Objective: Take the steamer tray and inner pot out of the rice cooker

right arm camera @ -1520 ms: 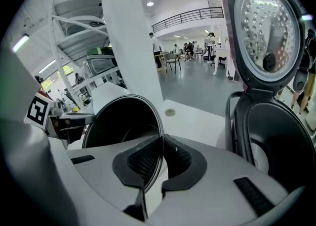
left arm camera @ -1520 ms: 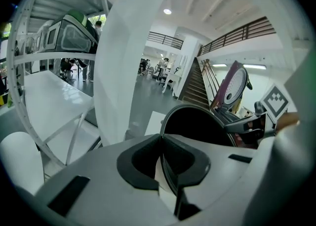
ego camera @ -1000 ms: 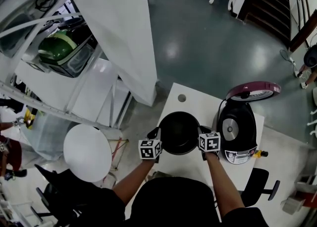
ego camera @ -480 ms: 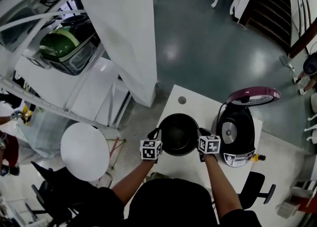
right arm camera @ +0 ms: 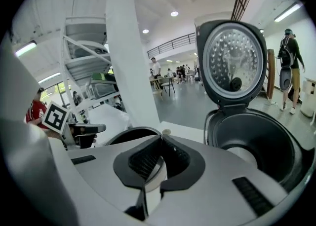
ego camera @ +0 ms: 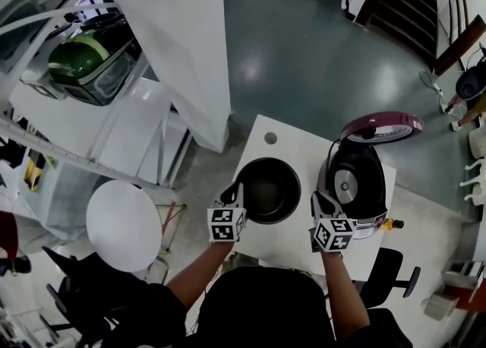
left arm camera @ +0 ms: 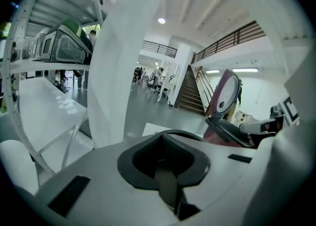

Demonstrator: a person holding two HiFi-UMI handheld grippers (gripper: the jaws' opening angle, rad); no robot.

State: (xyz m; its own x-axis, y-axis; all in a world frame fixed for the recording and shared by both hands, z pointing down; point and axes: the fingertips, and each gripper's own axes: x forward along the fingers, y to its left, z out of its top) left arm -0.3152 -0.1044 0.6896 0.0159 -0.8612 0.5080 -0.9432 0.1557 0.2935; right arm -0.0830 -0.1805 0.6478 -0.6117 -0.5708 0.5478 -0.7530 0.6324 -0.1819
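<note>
Left claw [ego camera: 235,194] pressed together, empty | right claw [ego camera: 320,200] just closed, nothing between | inner pot [ego camera: 267,189] on table [ego camera: 298,149], 9 o'clock of rice cooker [ego camera: 357,187] | I judge it rigid, slick, light: take the thin rim.

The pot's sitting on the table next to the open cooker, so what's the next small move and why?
Probably draw the left gripper back from the rim. The inner pot sits on the table beside the open rice cooker, whose cavity looks empty in the right gripper view. The right gripper is shut and clear of the pot; the left, shut too, is at its rim.
</note>
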